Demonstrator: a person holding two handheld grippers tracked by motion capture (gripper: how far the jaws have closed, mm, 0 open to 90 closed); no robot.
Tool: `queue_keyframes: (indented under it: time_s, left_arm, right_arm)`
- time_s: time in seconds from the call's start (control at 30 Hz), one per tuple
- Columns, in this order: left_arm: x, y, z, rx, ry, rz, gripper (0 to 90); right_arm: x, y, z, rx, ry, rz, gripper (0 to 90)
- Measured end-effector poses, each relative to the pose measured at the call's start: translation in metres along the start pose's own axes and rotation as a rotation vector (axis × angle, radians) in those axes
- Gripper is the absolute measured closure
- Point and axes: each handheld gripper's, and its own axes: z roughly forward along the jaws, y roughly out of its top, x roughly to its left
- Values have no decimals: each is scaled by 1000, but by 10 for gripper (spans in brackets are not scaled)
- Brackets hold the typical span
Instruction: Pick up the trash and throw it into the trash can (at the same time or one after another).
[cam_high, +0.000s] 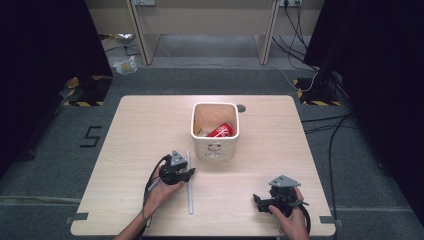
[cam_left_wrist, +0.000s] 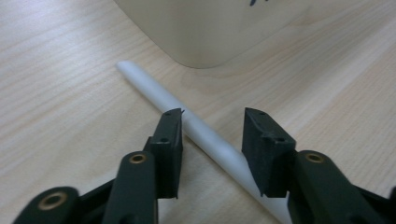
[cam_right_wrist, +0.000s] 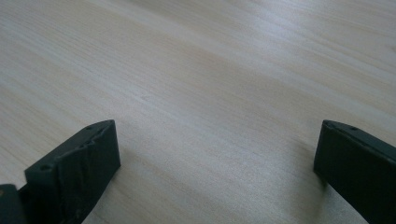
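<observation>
Our pale wood surface (cam_high: 150, 130) stands on grey floor (cam_high: 45, 150) between dark curtains (cam_high: 45, 40), with a white bin (cam_high: 215, 145) on it. The straw (cam_left_wrist: 205, 135) lies flat between our left tongs (cam_left_wrist: 212, 126), which sit partly open around it, the left pad touching, just short of the bin. Our right tongs (cam_right_wrist: 217, 149) gape wide, holding nothing.

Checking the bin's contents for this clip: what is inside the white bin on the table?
In the high view the white bin holds a red can and some yellowish scraps at its left wall. Anything beneath them or against the near wall is hidden.
</observation>
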Motion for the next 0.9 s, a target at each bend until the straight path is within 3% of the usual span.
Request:
queue_keyframes:
  time_s: [0.13,0.3,0.47,0.63,0.77,0.9]
  left_arm:
    - [11,2,1,7,21,-12,621]
    - [16,1,-9,-13,21,-56,497]
    - [6,-7,-21,-19,-14,-59,433]
    - [-9,-17,-25,-12,-14,-44,414]
    - [-14,-24,-25,-6,2,-28,431]
    - [-17,-26,-27,-12,-3,-3,598]
  right_arm:
    - [0,0,0,-2,-1,0,6]
    - [0,0,0,-2,0,1,6]
    - [0,0,0,-2,-1,1,6]
    - [0,0,0,-2,-1,0,6]
    - [0,0,0,0,0,-1,6]
    - [0,0,0,0,0,-1,6]
